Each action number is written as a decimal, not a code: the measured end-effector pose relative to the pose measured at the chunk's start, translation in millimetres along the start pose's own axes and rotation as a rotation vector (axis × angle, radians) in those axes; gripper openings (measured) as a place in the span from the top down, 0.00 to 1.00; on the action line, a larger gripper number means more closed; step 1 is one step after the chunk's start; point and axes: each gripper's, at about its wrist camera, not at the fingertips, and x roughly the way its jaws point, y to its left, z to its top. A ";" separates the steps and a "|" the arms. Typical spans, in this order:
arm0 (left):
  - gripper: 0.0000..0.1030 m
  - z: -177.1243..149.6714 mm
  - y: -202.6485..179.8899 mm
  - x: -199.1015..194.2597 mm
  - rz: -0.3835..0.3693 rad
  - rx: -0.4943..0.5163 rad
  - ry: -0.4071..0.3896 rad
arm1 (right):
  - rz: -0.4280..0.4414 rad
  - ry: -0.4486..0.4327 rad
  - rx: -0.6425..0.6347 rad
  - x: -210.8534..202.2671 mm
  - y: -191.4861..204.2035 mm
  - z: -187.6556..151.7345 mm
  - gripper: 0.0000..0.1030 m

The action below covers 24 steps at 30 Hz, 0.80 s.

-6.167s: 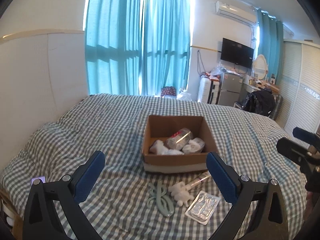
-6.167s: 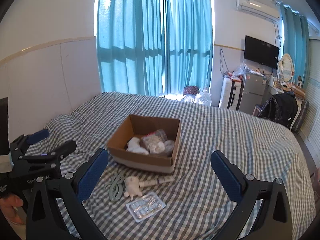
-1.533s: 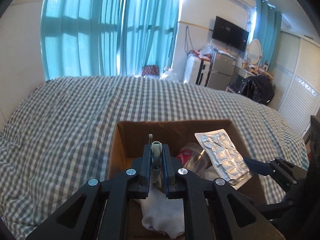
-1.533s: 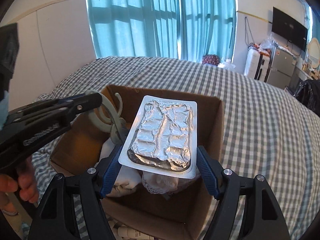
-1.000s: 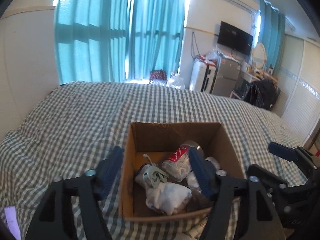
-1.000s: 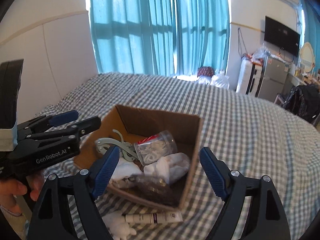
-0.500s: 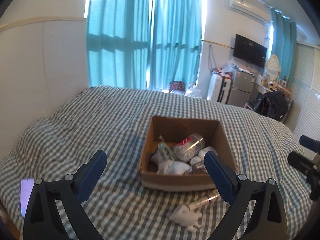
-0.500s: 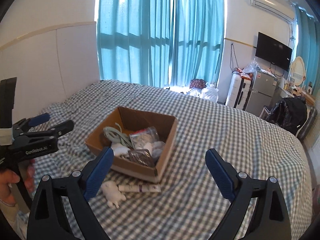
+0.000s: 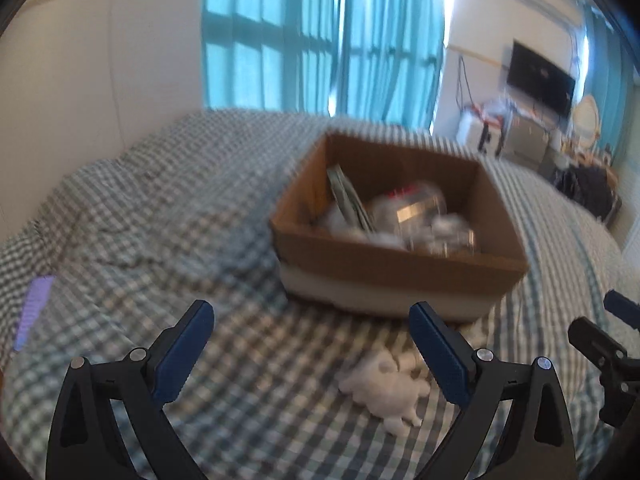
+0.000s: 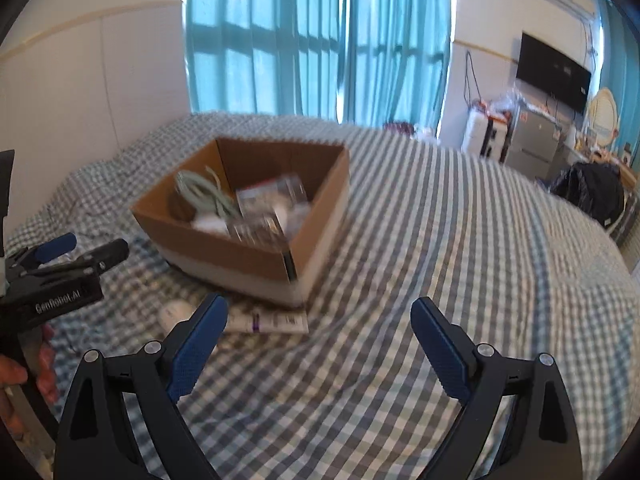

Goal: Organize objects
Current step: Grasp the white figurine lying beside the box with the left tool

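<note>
A cardboard box [image 9: 396,264] stands on the checked bed and shows in the right wrist view [image 10: 236,256] too. It holds a pale green clip [image 10: 204,194], a clear jar [image 9: 420,208], a foil blister pack [image 10: 256,228] and white items. A white fluffy toy [image 9: 386,384] lies on the bed in front of the box. A white tube [image 10: 272,322] lies beside it. My left gripper [image 9: 312,344] is open and empty above the bed near the toy. My right gripper [image 10: 320,336] is open and empty right of the tube.
The checked bedspread [image 10: 460,240] spreads around the box. A purple flat object [image 9: 34,312] lies at the bed's left edge. Teal curtains [image 10: 316,40], a wall TV [image 10: 554,70] and cluttered furniture [image 10: 520,140] are beyond the bed.
Both grippers have dropped lower and closer to the bed in front of the box. The views are blurred from motion. Both stay open and empty.
</note>
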 end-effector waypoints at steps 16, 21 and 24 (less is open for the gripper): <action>0.14 -55.6 -43.2 75.6 -0.212 0.129 0.268 | -0.030 0.144 0.100 41.0 -14.0 -26.4 0.09; 0.20 -51.6 -32.9 61.9 -0.263 0.156 0.245 | -0.059 0.163 0.092 44.3 -3.6 -32.1 0.09; 0.20 -44.1 -13.7 47.9 -0.238 0.144 0.213 | -0.071 0.163 0.100 43.2 3.9 -31.6 0.09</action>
